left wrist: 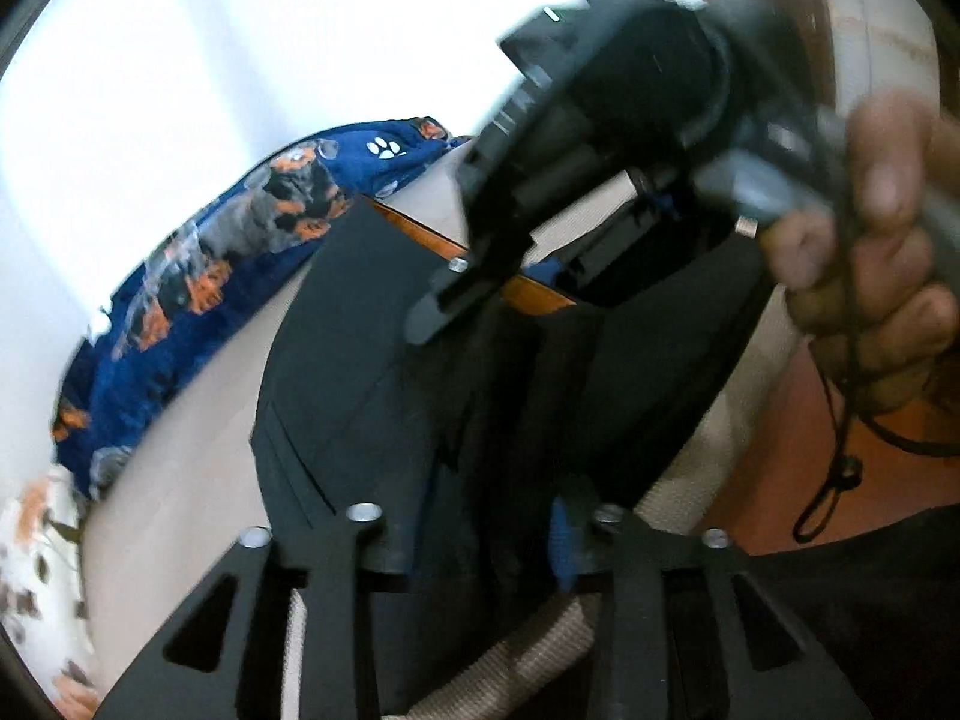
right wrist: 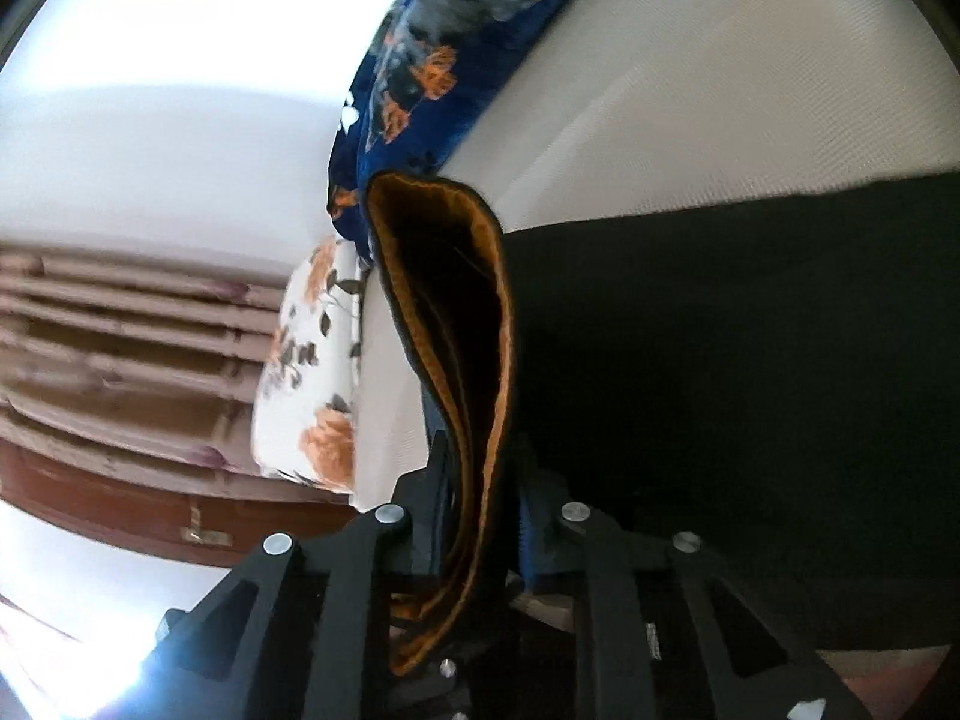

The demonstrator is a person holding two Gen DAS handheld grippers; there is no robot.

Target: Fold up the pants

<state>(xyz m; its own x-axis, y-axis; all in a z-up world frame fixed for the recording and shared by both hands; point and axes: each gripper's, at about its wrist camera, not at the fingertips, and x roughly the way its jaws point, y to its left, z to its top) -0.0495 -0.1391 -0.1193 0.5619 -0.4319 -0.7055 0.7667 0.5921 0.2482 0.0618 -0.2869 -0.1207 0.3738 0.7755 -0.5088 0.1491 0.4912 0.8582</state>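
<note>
nearest the right wrist camera, the right tool is seen pinching the waistband of the pants: its jaws are pressed together on the doubled band, which runs up between them and away from the lens. nearest the left wrist camera, the left tool is seen partly spread, with dark cloth of the pants lying between its fingers; whether the pads press on that cloth cannot be told.

the garment is judged soft and limp, light enough to be lifted by one edge, and likely to sag and drape wherever it is not supported. the cloth looks matte, so little slipping is expected once it is pinched. the waistband is judged the firmest place to be taken, since it is thicker and holds its line; the hems and outer seams are judged the next best holds for a fold, while the slack middle would only bunch.

the pants are black, with an orange-brown lining shown inside the open waistband. they are spread flat on a bed covered in pale cloth, waist end toward the right tool, which is held in a hand.

farther off, a blue patterned blanket is bunched along the bed's edge, and a white floral pillow lies beyond it.
</note>
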